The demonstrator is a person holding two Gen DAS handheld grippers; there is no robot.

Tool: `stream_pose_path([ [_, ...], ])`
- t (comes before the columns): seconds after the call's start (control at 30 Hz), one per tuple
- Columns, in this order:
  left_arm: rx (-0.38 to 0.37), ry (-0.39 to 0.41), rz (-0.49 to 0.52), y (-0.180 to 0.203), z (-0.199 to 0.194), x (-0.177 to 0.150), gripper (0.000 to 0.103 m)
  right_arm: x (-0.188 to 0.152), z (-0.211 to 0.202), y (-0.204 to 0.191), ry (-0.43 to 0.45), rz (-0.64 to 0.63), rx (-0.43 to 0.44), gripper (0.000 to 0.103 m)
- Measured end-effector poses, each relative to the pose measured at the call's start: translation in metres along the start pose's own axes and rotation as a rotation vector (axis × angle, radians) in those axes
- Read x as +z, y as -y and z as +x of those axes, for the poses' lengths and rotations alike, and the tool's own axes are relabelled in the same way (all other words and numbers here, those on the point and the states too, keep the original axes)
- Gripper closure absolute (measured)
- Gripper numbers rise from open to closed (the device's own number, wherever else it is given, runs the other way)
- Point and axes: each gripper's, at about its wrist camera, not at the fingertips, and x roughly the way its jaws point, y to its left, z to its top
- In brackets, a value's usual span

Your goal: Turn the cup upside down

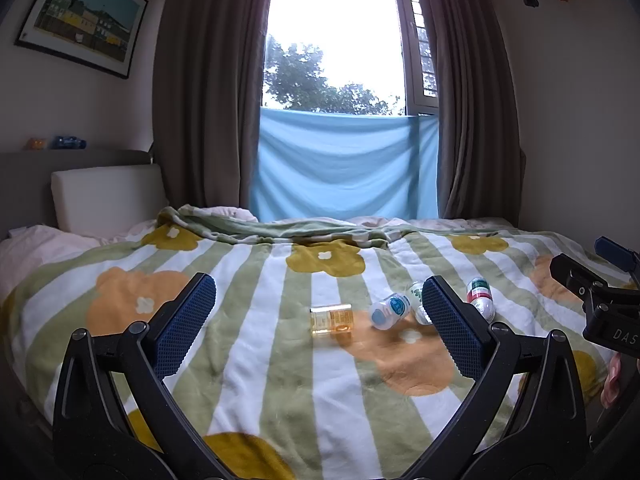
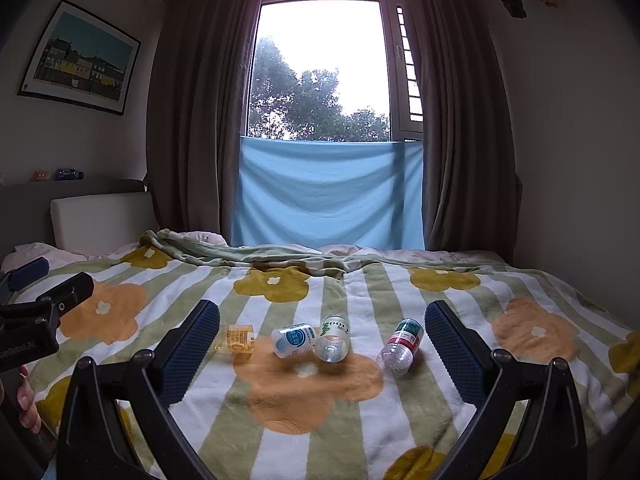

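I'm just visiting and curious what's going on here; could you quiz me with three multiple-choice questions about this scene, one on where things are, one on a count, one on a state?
1. Where do the small containers lie?
A. on the windowsill
B. on the flowered blanket
C. on the floor

2. How many small containers are there?
A. two
B. four
C. six

3. How do both grippers stand?
A. open, holding nothing
B. shut on a bottle
C. one open, one shut

Answers:
1 B: the amber container, blue-label container, green-label container and red-label container all lie on the blanket.
2 B: four show in the right wrist view.
3 A: the left gripper and right gripper have fingers spread wide with nothing between them.
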Motion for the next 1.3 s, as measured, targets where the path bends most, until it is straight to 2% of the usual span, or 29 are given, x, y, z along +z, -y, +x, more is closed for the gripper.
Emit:
stream_pose_path([
  [0.3, -0.009, -0.004, 0.003, 0.0003, 0.0025, 0.0065, 0.000, 0.0096, 0.0003, -0.0010, 0.012, -0.006, 0.009, 0.000],
  [1.3, -0.013, -0.002, 0.002, 0.0090, 0.0034, 0.0009, 0.000, 0.0084, -0.0022, -0.0033, 0.015, -0.010, 0.007, 0.000],
])
